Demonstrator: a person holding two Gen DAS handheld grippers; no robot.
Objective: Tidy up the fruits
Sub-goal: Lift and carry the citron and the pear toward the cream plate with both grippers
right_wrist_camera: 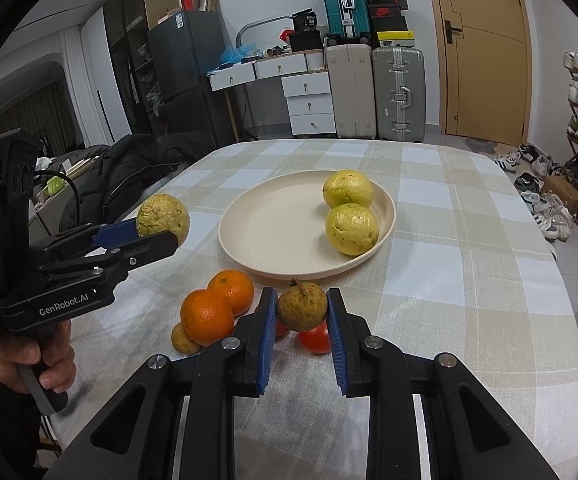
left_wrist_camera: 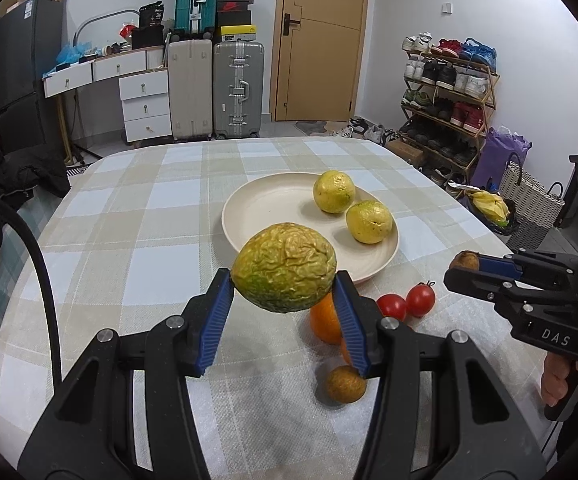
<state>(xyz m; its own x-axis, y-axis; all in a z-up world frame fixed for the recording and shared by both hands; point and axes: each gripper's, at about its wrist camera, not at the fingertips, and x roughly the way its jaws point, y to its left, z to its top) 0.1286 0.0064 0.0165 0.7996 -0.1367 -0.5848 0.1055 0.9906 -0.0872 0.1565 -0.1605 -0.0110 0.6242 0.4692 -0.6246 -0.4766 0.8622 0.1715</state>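
My left gripper (left_wrist_camera: 285, 280) is shut on a wrinkled yellow-green fruit (left_wrist_camera: 284, 267) and holds it above the table, near the front of the cream plate (left_wrist_camera: 273, 216). The plate holds two more yellow fruits (left_wrist_camera: 334, 191) (left_wrist_camera: 369, 222). My right gripper (right_wrist_camera: 302, 307) is shut on a small brown round fruit (right_wrist_camera: 302, 306), held above the table in front of the plate (right_wrist_camera: 281, 236). Two oranges (right_wrist_camera: 207, 316) (right_wrist_camera: 231, 291), two red tomatoes (left_wrist_camera: 421, 300) (left_wrist_camera: 392, 306) and another small brown fruit (left_wrist_camera: 345, 384) lie on the cloth below the grippers.
The table has a checked cloth (left_wrist_camera: 149, 208) with rounded edges. A dark jacket (right_wrist_camera: 129, 172) lies off the left side. Suitcases (left_wrist_camera: 213, 88), drawers and a shoe rack (left_wrist_camera: 445, 92) stand behind, far from the table.
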